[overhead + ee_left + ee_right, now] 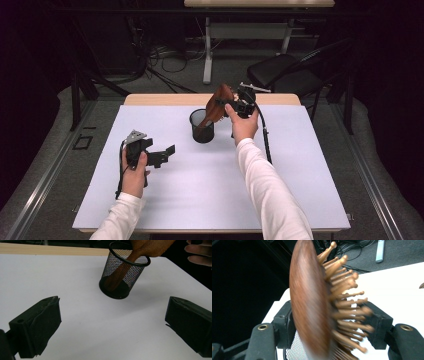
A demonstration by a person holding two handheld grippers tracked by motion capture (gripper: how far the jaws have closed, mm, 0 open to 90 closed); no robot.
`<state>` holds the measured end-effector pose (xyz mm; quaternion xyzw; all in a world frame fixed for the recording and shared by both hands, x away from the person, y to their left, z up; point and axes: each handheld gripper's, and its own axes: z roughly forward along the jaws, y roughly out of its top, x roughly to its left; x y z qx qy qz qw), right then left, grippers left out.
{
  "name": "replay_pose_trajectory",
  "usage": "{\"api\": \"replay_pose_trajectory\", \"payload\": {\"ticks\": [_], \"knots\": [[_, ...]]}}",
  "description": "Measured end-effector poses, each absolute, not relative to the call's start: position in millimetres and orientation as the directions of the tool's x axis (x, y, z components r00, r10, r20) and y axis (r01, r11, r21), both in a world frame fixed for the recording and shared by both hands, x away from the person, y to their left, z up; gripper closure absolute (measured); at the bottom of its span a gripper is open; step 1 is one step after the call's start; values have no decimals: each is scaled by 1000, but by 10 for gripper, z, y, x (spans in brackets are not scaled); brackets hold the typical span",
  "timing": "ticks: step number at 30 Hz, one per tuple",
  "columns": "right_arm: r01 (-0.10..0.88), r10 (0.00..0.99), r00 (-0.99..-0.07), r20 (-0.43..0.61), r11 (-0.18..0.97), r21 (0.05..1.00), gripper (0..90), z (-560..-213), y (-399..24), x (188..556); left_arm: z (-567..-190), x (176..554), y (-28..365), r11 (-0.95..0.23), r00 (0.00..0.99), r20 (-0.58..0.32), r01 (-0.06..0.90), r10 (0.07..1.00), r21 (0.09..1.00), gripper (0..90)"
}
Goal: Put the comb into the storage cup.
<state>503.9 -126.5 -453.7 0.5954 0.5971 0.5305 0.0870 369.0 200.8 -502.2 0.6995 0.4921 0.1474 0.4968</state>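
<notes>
A wooden hairbrush [218,102] stands handle-down in a black mesh cup [202,128] at the back middle of the white table [200,195], leaning toward the right. My right gripper [229,103] is at the brush head. In the right gripper view the blurred brush head [309,305] sits between the jaws of the right gripper [330,322], bristles toward the right pad, and the pads look slack on it. My left gripper [167,155] hovers low over the table's left half, open and holding nothing. In the left gripper view the left gripper [112,325] faces the cup [136,275] and the brush handle [117,275].
Behind the table are a black chair [285,70], the white legs of another desk [207,50] and loose cables [165,60] on the floor. The right gripper's cable [265,140] trails across the table beside the forearm.
</notes>
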Motion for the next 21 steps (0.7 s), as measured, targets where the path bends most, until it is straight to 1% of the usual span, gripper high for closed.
{"api": "replay_pose_trajectory", "payload": {"ticks": [3,4,5,9,18,21], "knots": [[631,795,-270,544,-281,723,342,-4541,-1272,5042,-5022,3690,2009,-22,472,-283,542,835,840,4],[627,798,-268,540,-281,727,303,-4541,-1272,5042,-5022,3690,2008,-22,472,-283,542,835,840,4],[622,813,-259,522,-274,734,300,-4541,-1272,5040,-5022,3690,2009,-22,472,-283,542,835,840,4],[623,814,-268,515,-262,737,313,-4534,-1300,5044,-5021,3689,2012,-20,470,-283,542,836,840,4],[620,811,-273,518,-263,739,305,-4520,-1305,5037,-5022,3689,2009,-20,469,-284,543,836,839,4],[619,818,-271,508,-256,742,254,-4519,-1302,5035,-5022,3689,2010,-20,470,-284,543,836,839,4]]}}
